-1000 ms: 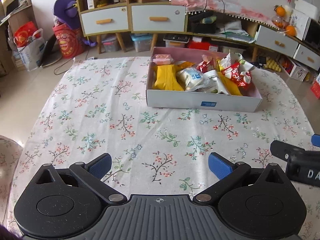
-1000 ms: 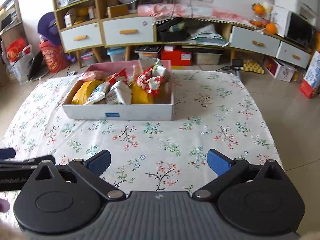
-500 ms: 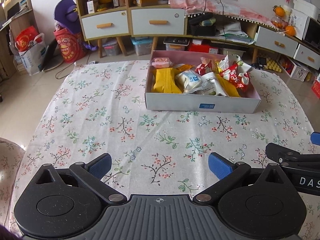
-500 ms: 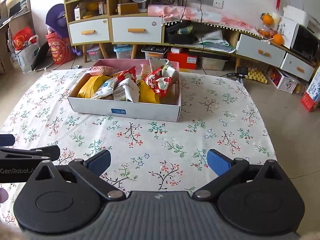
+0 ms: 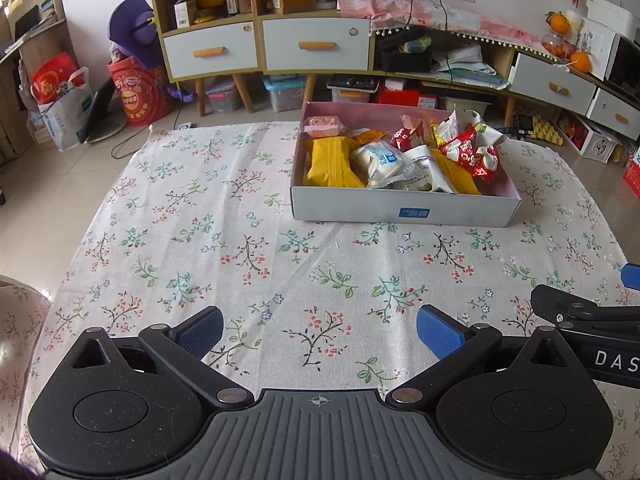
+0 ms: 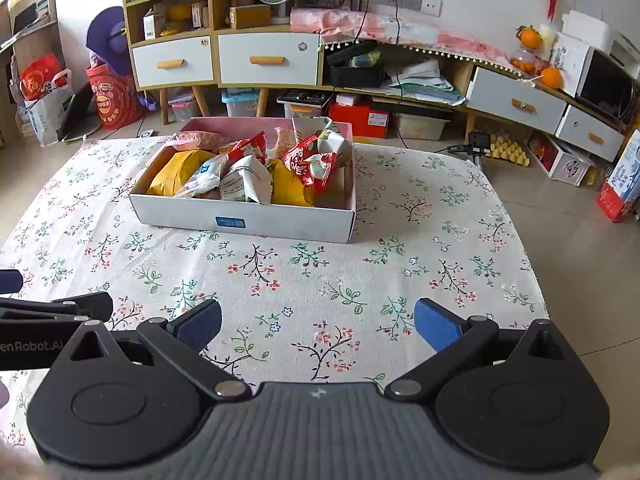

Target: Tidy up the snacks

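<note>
Snacks (image 5: 396, 158) lie heaped inside a white open box (image 5: 400, 210) with a pink lining, which stands on the far half of the floral tablecloth (image 5: 240, 248). Left gripper (image 5: 318, 330) and right gripper (image 6: 318, 322) hang side by side over the near edge, well short of the box. Both sets of jaws are spread wide with nothing between them.

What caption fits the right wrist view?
Open right gripper hovers over a floral tablecloth, facing a box of snacks.
</note>
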{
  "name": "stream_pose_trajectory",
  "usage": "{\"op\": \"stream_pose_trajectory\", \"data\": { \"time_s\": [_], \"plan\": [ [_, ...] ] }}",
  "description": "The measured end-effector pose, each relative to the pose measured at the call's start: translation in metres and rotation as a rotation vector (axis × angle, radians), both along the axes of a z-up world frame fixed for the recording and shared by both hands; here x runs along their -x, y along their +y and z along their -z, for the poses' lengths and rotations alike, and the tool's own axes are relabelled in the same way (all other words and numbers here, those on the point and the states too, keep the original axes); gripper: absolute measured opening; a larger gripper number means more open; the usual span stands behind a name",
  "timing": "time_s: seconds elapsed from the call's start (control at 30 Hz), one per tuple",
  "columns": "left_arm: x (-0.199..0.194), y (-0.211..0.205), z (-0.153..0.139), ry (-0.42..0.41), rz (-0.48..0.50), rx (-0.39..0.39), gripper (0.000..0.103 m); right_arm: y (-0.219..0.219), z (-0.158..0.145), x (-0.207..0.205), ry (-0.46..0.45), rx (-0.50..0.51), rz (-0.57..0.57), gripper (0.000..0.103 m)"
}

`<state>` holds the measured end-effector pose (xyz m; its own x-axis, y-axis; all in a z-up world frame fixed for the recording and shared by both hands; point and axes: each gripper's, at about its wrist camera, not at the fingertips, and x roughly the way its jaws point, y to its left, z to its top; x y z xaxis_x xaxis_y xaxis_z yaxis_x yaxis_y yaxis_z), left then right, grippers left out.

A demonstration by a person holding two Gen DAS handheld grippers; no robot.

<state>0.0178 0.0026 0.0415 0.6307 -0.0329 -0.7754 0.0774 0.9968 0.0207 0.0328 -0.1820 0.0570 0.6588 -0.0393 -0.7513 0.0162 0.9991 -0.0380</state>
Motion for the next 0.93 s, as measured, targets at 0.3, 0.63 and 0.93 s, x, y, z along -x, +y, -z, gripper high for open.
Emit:
{"op": "stream_pose_trajectory", "data": {
  "time_s": [0.3, 0.63, 0.93],
  "plan": [
    [0.0001, 0.0000, -0.0004, 0.000, 0.000, 0.000, 0.103, 0.0002, 0.0002, 0.0000, 0.002, 0.001, 0.002, 0.103],
    [0.0002, 0.0002, -0.0004, 0.002, -0.001, 0.003, 0.103, -0.0002, 0.0002, -0.0002, 0.003, 0.003, 0.003, 0.103],
    [0.0019, 0.0002, -0.0031, -0.003, 0.005, 0.003, 0.103, -0.0003, 0.0020, 0.0000, 0.004, 0.009, 0.006, 0.103]
  ]
}}
